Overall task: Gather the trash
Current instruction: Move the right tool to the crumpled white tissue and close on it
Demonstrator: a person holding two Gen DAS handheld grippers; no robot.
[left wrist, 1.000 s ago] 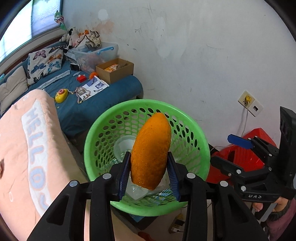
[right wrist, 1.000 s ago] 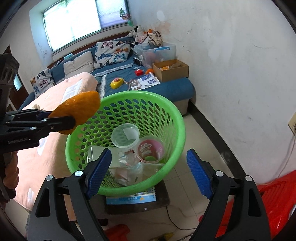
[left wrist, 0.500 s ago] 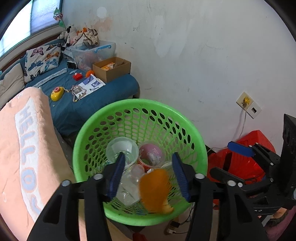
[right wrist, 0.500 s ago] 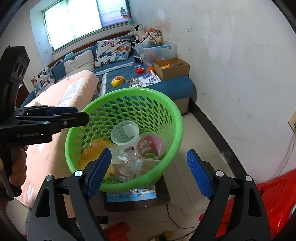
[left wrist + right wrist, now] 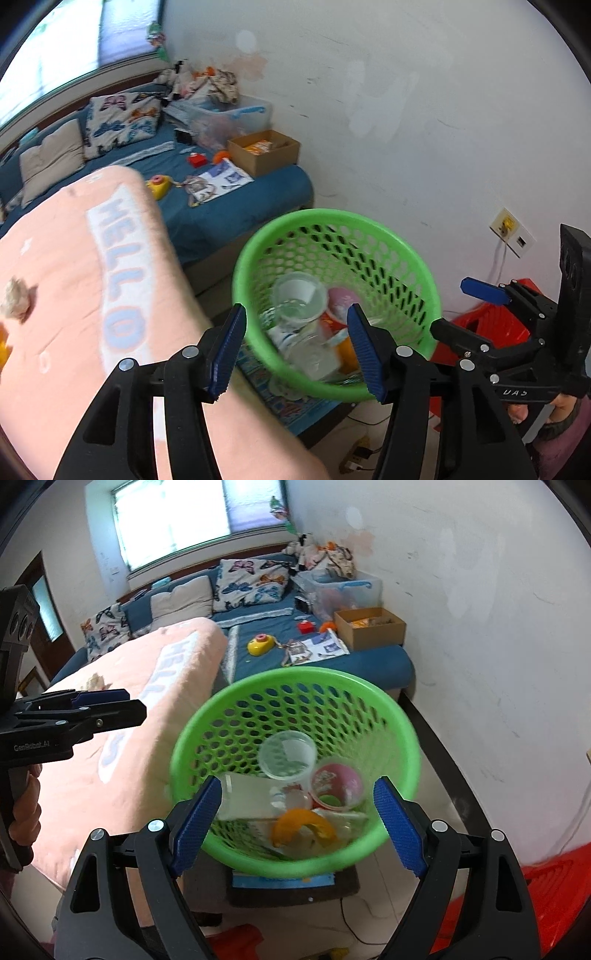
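A green perforated basket (image 5: 258, 251) (image 5: 207, 723) stands beside the bed. It holds clear plastic cups (image 5: 287, 755), a pink cup (image 5: 336, 784) and the orange peel (image 5: 303, 829) (image 5: 347, 352). My left gripper (image 5: 297, 349) is open and empty, above the basket's near left rim. My right gripper (image 5: 297, 829) is open and empty over the basket's near rim. A crumpled tissue (image 5: 14, 297) (image 5: 96, 681) lies on the pink blanket.
A pink "HELLO" blanket (image 5: 74, 258) covers the bed at left. The blue mattress (image 5: 332, 664) carries a cardboard box (image 5: 371, 627), a yellow toy (image 5: 260, 644) and papers. A red plastic stool (image 5: 495, 325) stands right of the basket, near the white wall.
My left gripper opened and let go of the orange peel, which fell into the basket. The left gripper then swung left toward the bed. The right gripper stayed open.
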